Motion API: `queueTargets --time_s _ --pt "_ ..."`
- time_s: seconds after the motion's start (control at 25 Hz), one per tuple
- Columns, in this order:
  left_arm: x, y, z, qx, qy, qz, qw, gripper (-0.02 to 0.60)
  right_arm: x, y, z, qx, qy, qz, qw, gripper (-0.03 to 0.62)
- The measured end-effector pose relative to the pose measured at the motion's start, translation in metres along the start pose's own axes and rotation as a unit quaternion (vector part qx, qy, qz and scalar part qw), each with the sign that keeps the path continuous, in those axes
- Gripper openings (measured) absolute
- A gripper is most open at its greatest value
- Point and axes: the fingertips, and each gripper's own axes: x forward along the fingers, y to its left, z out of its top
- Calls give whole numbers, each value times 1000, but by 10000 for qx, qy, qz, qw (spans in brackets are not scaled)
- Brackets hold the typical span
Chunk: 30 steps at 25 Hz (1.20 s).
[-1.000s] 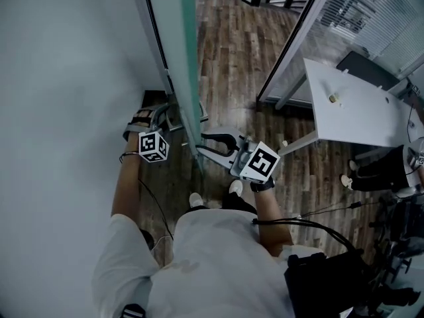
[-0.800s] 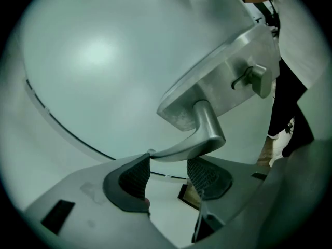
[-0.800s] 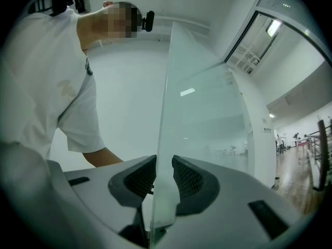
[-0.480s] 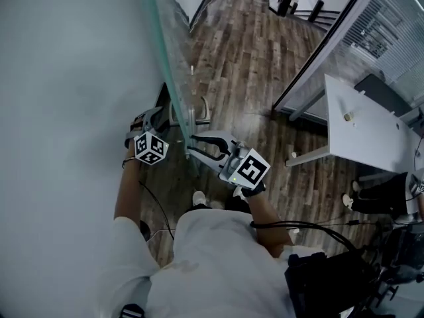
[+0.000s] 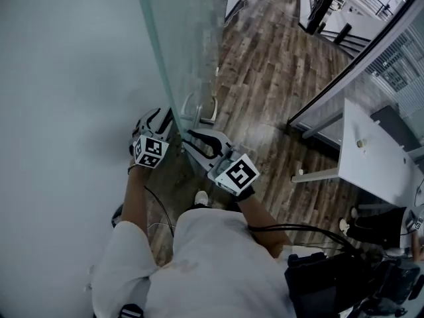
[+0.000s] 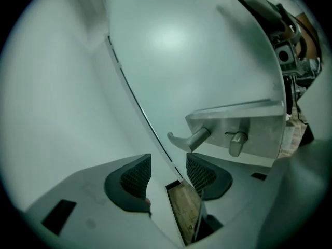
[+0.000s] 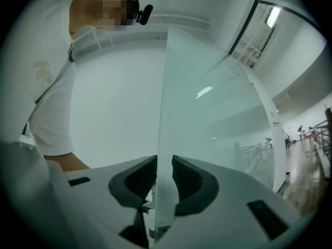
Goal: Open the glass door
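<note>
The frosted glass door (image 5: 192,45) stands edge-on up the middle of the head view, with a metal lever handle (image 5: 199,114) on it. My right gripper (image 5: 195,140) is shut on the door's free edge just below the handle; in the right gripper view the glass door (image 7: 207,113) runs straight between the closed-in pads of the right gripper (image 7: 164,178). My left gripper (image 5: 159,121) is on the wall side of the door. In its own view the left gripper (image 6: 168,175) stands open just under the lever handle (image 6: 189,139) and its lock plate (image 6: 249,131), gripping nothing.
A plain wall (image 5: 66,78) closes in the left side. A black-framed glass partition (image 5: 358,65) and a white table (image 5: 377,158) stand to the right on the wood floor (image 5: 265,78). Black gear and cables (image 5: 331,277) hang at my lower right.
The door has swung further round with my right gripper holding its edge. Both grippers have moved forward and left with it, and more of the floor beyond shows.
</note>
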Motion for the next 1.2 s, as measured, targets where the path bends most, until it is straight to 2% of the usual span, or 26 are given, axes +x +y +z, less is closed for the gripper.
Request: queueTargets --time_s 0.16,0.32,0.44,0.56,0.64,0.72,0.84,1.2 --pt "-32 26 -8 -802 -206 519 9952 212 24 7 -11 104 185 -25 9998 95" --pt "-68 53 -9 -1556 -494 1009 9814 210 50 11 -22 252 365 5 9990 92" --pt "-95 65 -21 -1942 -622 1355 9696 201 71 15 -24 279 407 -26 9988 92" --pt "-127 77 -33 -2373 -811 1726 9525 105 93 20 -28 331 419 -123 9985 91" --pt "-148 83 -36 -2632 -956 1967 9396 63 107 24 -30 341 448 -186 9982 91" --pt "-163 88 -40 -2750 -1049 2185 9304 46 121 25 -31 317 508 -238 9979 89" --pt "-181 89 -51 -2837 -1034 2415 9222 45 143 29 -38 311 630 -298 9971 87" --pt "-216 101 -72 -2810 -938 2842 9119 46 209 36 -45 112 796 -295 9963 86"
